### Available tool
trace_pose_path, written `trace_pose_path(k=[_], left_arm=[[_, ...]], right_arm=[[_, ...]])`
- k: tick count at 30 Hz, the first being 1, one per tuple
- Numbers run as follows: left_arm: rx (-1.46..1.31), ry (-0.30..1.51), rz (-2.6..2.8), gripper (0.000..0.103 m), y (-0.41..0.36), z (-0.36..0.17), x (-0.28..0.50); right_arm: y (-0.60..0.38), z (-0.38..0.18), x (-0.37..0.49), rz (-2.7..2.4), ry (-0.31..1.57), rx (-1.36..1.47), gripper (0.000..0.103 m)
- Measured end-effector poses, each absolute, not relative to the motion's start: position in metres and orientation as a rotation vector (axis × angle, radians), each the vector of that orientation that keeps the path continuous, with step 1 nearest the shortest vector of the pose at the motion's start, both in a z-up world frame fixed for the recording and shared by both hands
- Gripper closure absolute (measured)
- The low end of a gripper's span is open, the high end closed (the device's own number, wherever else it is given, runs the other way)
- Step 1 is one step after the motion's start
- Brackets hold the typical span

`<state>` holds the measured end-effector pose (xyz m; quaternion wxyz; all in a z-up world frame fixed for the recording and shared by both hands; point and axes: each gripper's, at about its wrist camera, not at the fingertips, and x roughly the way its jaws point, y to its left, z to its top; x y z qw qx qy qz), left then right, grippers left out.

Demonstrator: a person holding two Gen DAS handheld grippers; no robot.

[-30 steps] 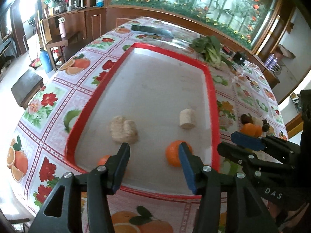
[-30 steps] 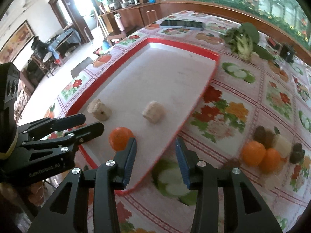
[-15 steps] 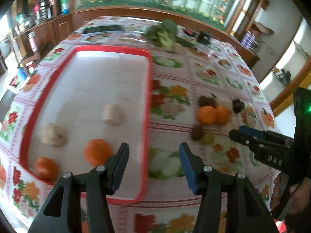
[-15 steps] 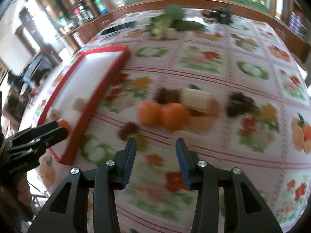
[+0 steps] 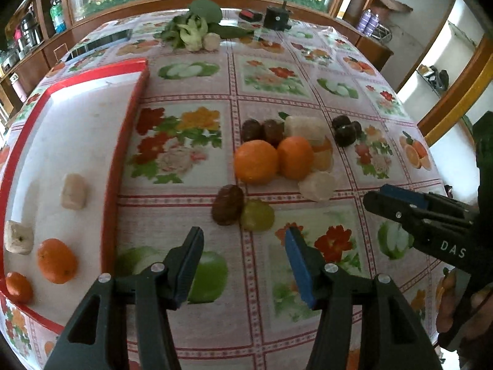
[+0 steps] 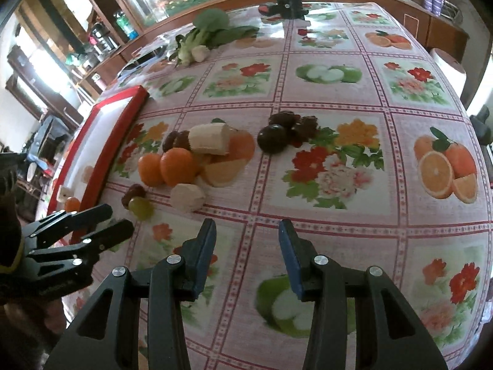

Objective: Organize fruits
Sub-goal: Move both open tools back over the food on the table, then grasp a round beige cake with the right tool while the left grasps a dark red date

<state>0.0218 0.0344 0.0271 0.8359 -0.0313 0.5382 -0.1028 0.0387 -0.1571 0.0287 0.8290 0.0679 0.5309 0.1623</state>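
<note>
A pile of fruit lies on the flowered tablecloth: two oranges (image 5: 256, 161) (image 6: 178, 166), pale banana pieces (image 5: 317, 182), dark dates (image 5: 227, 204) and a green grape (image 5: 257, 215) (image 6: 140, 207). A red-rimmed white tray (image 5: 123, 141) (image 6: 123, 129) at the left holds two oranges (image 5: 56, 261) and two pale pieces (image 5: 73, 191). My left gripper (image 5: 243, 265) is open and empty, just short of the date and grape. My right gripper (image 6: 246, 252) is open and empty, near the pile's right side; it also shows in the left wrist view (image 5: 400, 203).
Leafy greens (image 5: 191, 27) (image 6: 203, 40) and a small black device (image 5: 277, 18) lie at the table's far side. A dark phone (image 5: 101, 41) lies far left. The table's right edge drops off near wooden cabinets.
Both grippers have swung right, from over the tray to in front of the fruit pile on the cloth. Both stay open and empty.
</note>
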Motion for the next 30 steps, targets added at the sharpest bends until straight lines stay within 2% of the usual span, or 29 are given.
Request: trace_pose_path(k=[14, 15, 17, 30], left_arm=[[-0.065, 1.127, -0.182, 0.042, 0.050, 0.033, 0.015], [-0.068, 1.129, -0.180, 0.041, 0.050, 0.032, 0.016], [-0.083, 1.143, -0.190, 0.041, 0.049, 0.030, 0.017], [-0.114, 1.169, -0.214, 0.042, 0.033, 0.019, 0.031]], right_arm=[[-0.101, 0.018, 0.056, 0.526, 1.113, 0.041, 0.061], [-0.099, 0.017, 0.057, 0.530, 1.112, 0.036, 0.062], [-0.098, 0.017, 0.058, 0.521, 1.103, 0.008, 0.074], [-0.134, 0.018, 0.051, 0.437, 1.072, 0.009, 0.074]])
